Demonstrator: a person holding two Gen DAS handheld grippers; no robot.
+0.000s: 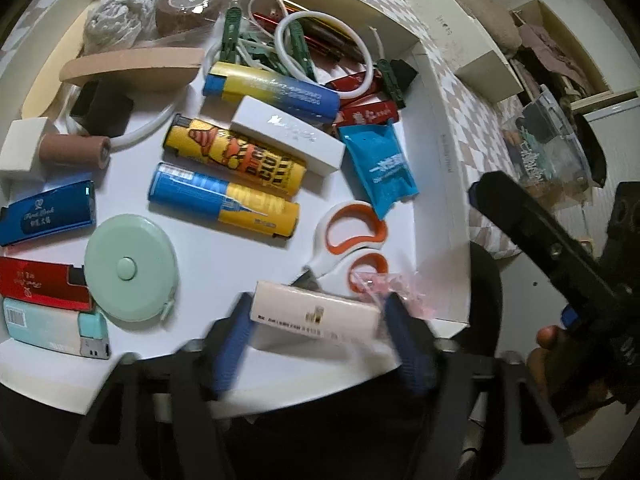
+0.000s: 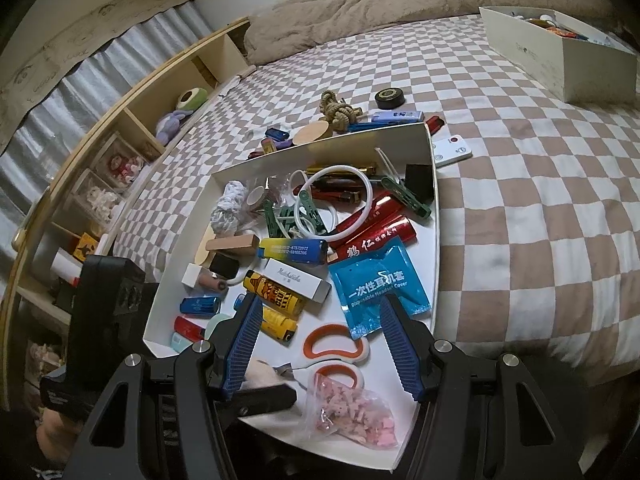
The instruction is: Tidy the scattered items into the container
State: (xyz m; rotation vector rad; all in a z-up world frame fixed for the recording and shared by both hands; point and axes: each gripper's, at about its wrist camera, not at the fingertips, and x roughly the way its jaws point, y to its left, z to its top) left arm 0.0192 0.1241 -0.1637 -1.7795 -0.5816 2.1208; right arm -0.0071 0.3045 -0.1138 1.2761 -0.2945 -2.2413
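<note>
Bed [image 2: 520, 200] with checked brown-and-white cover; carries everything. Shelves along its far side, partly blurred.

Tray [image 2: 434, 216], white, shallow, open-topped, sits on the bed, crowded with small goods. Second box [image 2: 560, 60] well apart, near the pillows.

Inside the tray: scissors [image 1: 348, 240] with orange-lined handles near the front edge; blue packet [image 2: 380, 284] just beyond them; three yellow-and-blue lighters [image 1: 236, 164] side by side at centre; round green tape measure [image 1: 130, 268] to their left; pink bag [image 2: 352, 416] of small pieces at the front corner, touching the scissors' handle.

Still loose on the bed beyond the tray's far wall: rope knot [image 2: 336, 110], black disc [image 2: 390, 98], white remote [image 2: 452, 152], a few small lighters.

Left gripper [image 1: 316, 332] over the tray's front edge, blue fingers [image 1: 234, 344] clamped on a small white box [image 1: 316, 316], held crosswise.

Right gripper [image 2: 320, 336] above the tray, fingers [image 2: 394, 336] spread wide, nothing between them.
</note>
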